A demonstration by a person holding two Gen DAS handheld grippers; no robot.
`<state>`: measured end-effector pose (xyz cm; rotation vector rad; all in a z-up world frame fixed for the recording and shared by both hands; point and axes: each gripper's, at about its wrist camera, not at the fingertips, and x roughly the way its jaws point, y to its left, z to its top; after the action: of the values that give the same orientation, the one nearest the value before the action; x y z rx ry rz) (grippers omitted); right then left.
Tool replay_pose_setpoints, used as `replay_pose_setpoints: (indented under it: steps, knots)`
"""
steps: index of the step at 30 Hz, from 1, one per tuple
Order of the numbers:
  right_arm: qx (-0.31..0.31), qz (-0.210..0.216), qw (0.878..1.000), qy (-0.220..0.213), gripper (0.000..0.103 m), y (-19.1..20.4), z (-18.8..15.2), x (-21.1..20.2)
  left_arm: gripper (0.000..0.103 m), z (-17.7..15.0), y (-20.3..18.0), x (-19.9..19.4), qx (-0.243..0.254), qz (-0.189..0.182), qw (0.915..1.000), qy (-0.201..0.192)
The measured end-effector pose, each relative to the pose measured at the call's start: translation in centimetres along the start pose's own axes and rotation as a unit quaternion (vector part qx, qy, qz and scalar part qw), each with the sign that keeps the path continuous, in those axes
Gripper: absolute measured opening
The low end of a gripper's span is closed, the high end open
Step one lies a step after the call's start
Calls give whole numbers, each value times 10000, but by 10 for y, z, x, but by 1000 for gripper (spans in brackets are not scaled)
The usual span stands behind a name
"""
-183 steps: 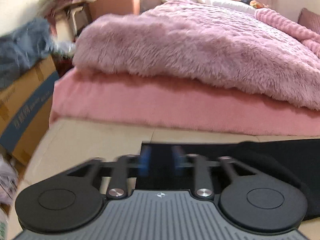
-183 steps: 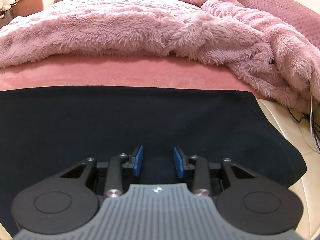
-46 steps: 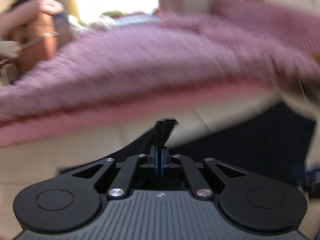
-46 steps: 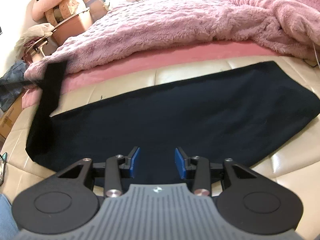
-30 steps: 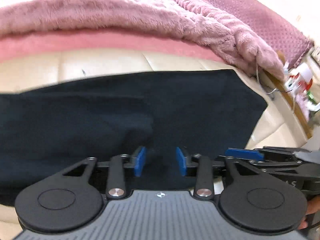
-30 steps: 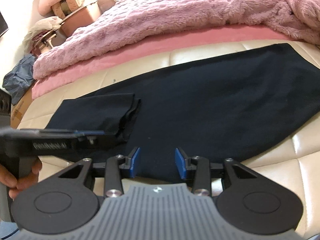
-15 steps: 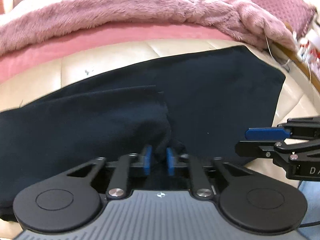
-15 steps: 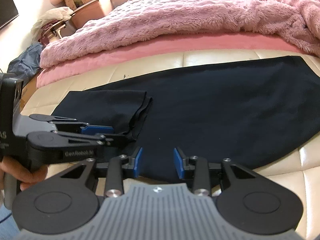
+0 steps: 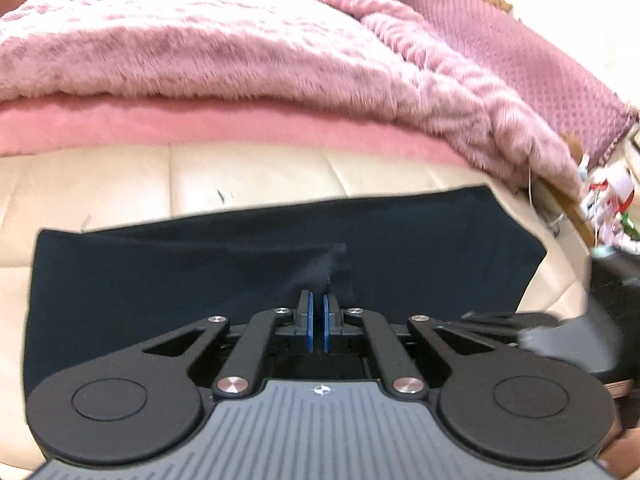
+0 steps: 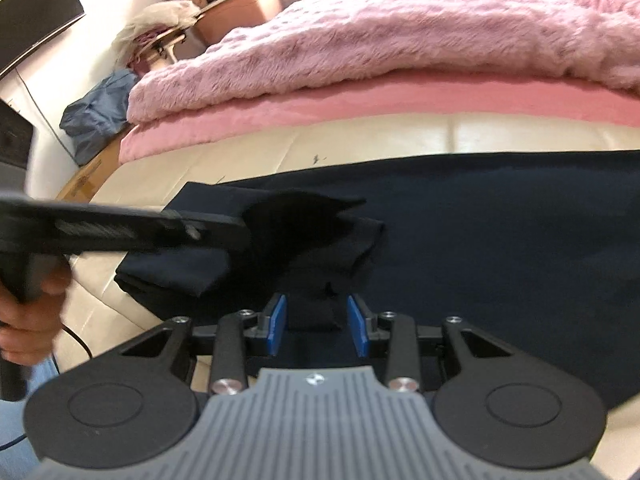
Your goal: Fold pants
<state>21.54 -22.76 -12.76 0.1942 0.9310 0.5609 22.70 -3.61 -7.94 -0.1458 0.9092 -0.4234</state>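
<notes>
The dark navy pants (image 9: 200, 264) lie flat on a cream leather surface (image 9: 240, 176), with the left end folded over onto the rest. My left gripper (image 9: 316, 312) is shut on a pinch of the pants fabric at the folded part. In the right wrist view the pants (image 10: 500, 240) spread to the right, and the left gripper comes in from the left, lifting a fold. My right gripper (image 10: 318, 316) is open, its blue pads (image 10: 278, 320) either side of the near edge of the pants.
A fluffy pink blanket (image 9: 240, 48) over a pink sheet (image 10: 360, 108) lies behind the cream surface. A blue bundle of cloth (image 10: 100, 116), a cardboard box and a brown basket (image 10: 240, 4) stand at the far left. Small cluttered items (image 9: 608, 204) sit at the right.
My left gripper has closed fully on the folded pants fabric and lifted it. My right gripper has moved closer to the pants' near edge and stays open.
</notes>
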Motion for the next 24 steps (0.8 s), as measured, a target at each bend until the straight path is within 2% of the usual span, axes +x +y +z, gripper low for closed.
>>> replay_pose_setpoints:
  steps: [4,6,7,13,16,19,24]
  knots:
    - [180,-30,9995,242,27,-4,6,26,4,11,3,-12,-68,-100,9999,-102]
    - [331,54,9989,327,2,-8,7,33,4,14,3,-15,-50,-128,9998,-110]
    - [368,96,9987,351,0,-8,7,34,4,16,2,-15,-26,-145,9998,-105]
    - [244,264,9992,199,0,0,7,5,4,21,-2,-13,144,-254,9996,5]
    - [70,179,9990,407,0,1,-1,2,4,19,-5,-4,300,-305,9988,250]
    - [-284,181,9959,834,0,4,-11,15,4,13,-8,7,415,-382,9973,473]
    - [-274,271,9956,853,3,5,-12,4,4,4,-12,12,430,-406,9967,564]
